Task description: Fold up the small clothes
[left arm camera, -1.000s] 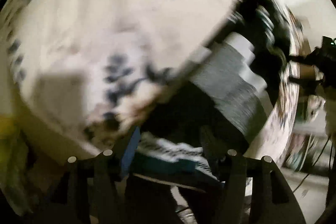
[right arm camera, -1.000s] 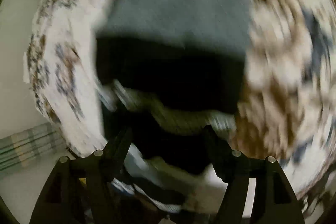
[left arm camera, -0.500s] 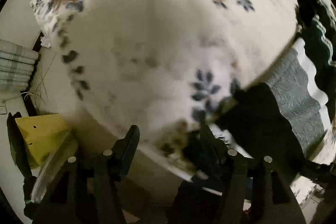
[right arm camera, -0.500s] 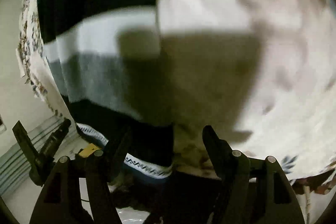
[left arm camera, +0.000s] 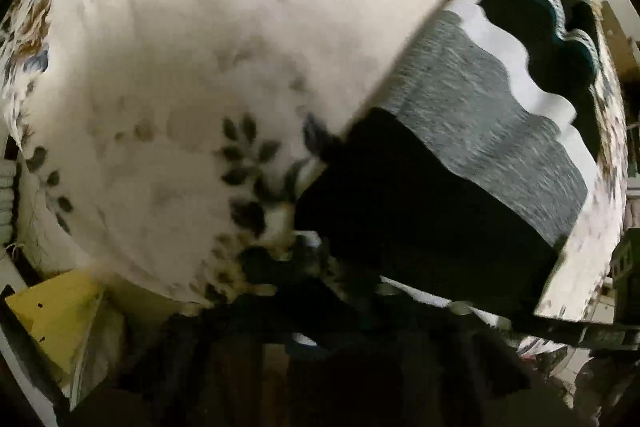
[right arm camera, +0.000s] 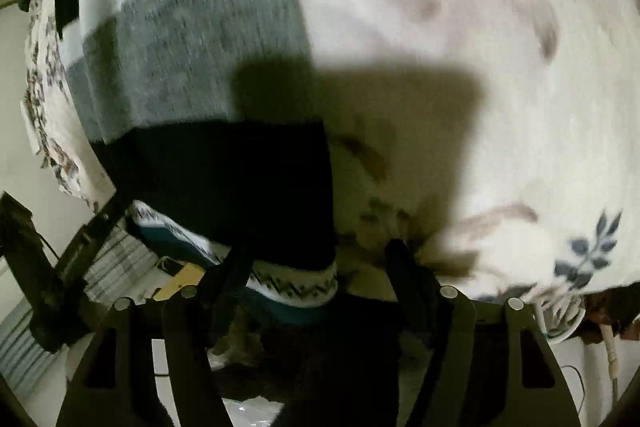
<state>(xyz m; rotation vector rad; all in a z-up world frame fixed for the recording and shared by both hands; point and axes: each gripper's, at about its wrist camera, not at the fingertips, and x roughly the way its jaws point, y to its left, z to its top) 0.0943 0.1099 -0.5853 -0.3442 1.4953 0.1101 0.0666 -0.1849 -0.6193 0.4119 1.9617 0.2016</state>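
On the left of the right wrist view, the striped sweater (right arm camera: 208, 75) lies flat on the floral bedspread (right arm camera: 460, 27), its bands running white, grey and then black toward the patterned hem (right arm camera: 296, 285), which hangs just over the near edge of the bed. It looks like a soft, thick knit: light enough to lift by one corner, limp rather than stiff, likely to sag and stretch if hauled by a single layer, and not slippery, so rubber pads should bite well. The right gripper (right arm camera: 320, 267) stands spread with its jaws closing slightly, the hem corner sitting between the fingers with no pad clearly pressing on it. The hem is the sensible hold, taken through both layers near a corner so the fold travels as one sheet. In the left wrist view the same sweater (left arm camera: 460, 163) fills the right side, and the left gripper (left arm camera: 316, 311) is dark and blurred at the bottom; its jaws are pressed together, apparently at the black hem corner, though whether cloth is pinched cannot be made out.
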